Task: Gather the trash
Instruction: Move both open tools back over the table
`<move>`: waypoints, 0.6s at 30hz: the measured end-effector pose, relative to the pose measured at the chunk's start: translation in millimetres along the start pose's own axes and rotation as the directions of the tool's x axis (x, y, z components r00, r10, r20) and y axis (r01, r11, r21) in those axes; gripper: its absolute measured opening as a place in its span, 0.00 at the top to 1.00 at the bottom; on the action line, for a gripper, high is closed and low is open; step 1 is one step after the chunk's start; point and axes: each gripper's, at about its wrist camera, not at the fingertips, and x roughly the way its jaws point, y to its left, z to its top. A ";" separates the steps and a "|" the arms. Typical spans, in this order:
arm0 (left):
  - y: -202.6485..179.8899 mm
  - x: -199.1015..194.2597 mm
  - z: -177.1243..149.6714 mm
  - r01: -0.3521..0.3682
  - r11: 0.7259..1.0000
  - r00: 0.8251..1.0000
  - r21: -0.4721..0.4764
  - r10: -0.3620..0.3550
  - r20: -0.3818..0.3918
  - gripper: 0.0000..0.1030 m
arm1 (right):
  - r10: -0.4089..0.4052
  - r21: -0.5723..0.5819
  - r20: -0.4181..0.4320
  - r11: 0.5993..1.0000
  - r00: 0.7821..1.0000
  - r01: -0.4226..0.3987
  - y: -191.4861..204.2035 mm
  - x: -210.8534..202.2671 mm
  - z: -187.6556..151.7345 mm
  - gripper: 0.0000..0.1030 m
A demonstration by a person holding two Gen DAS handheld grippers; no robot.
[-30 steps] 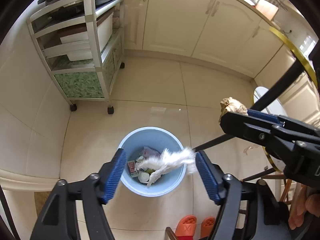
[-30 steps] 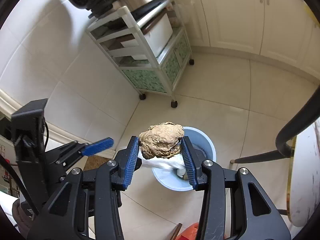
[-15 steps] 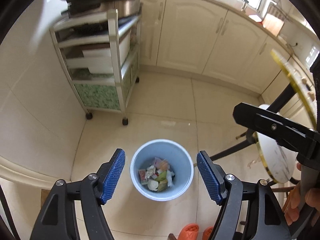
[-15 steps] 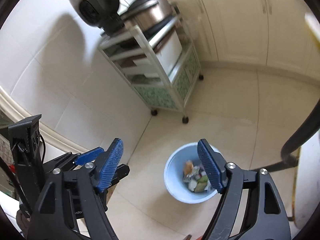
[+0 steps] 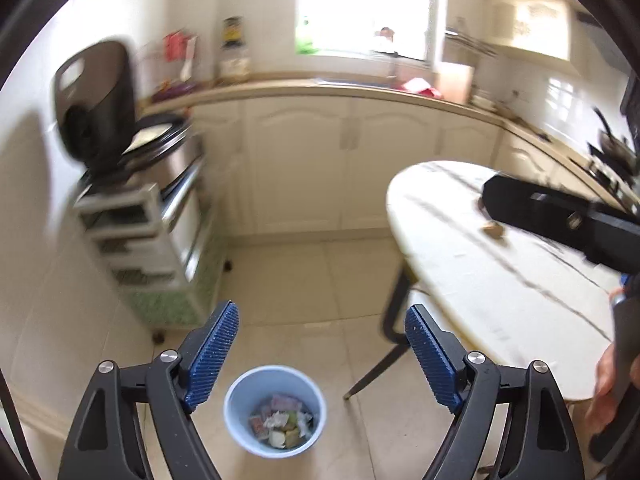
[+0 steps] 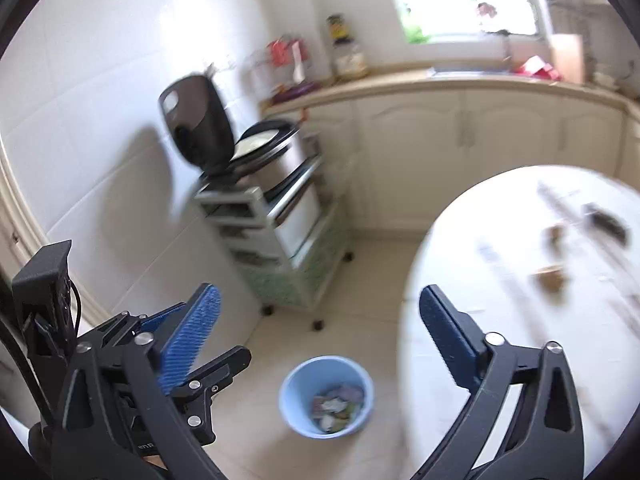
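Note:
A light blue trash bin (image 5: 274,411) stands on the tiled floor with several scraps of trash in it; it also shows in the right wrist view (image 6: 326,396). My left gripper (image 5: 320,354) is open and empty, high above the bin. My right gripper (image 6: 318,334) is open and empty, also raised above the bin and left of the table. Small brown scraps (image 5: 493,230) lie on the white round table (image 5: 460,264); they show blurred in the right wrist view (image 6: 552,278).
A white shelf cart (image 6: 276,236) with an open cooker on top stands by the left wall. Cream cabinets (image 5: 340,160) and a counter run along the back. A black table leg (image 5: 394,312) stands right of the bin. Both views are motion-blurred.
Both grippers let go of their trash over the bin and opened. Both then rose and tilted up, bringing the table, counter and window into view.

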 end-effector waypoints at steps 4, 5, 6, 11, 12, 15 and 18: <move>-59.9 9.1 10.4 0.059 0.996 0.998 0.073 -0.058 -0.023 0.19 | -0.096 0.012 0.021 0.995 0.995 0.095 -59.4 -48.7 7.3 0.01; -78.1 14.0 14.0 0.077 0.992 0.997 0.098 -0.074 -0.032 0.19 | -0.125 0.011 0.020 0.992 0.992 0.125 -73.1 -56.8 8.2 0.01; -95.5 20.0 17.7 0.085 0.989 0.996 0.119 -0.081 -0.043 0.19 | -0.153 0.012 0.019 0.988 0.988 0.153 -88.0 -65.2 8.3 0.01; -154.0 61.5 40.7 0.099 0.979 0.991 0.179 -0.081 -0.104 0.19 | -0.269 0.046 -0.024 0.962 0.963 0.270 -166.9 -95.9 5.5 0.00; -161.4 71.7 44.4 0.098 0.977 0.990 0.190 -0.077 -0.115 0.19 | -0.285 0.047 -0.042 0.957 0.958 0.287 -180.3 -98.4 4.2 0.00; -181.3 101.1 57.2 0.083 0.972 0.990 0.220 -0.055 -0.131 0.19 | -0.315 0.058 -0.077 0.946 0.946 0.320 -218.7 -105.0 -0.1 0.00; -191.9 135.4 75.3 0.077 0.972 0.988 0.221 -0.045 -0.149 0.19 | -0.328 0.068 -0.122 0.939 0.937 0.338 -249.9 -100.2 -4.6 0.00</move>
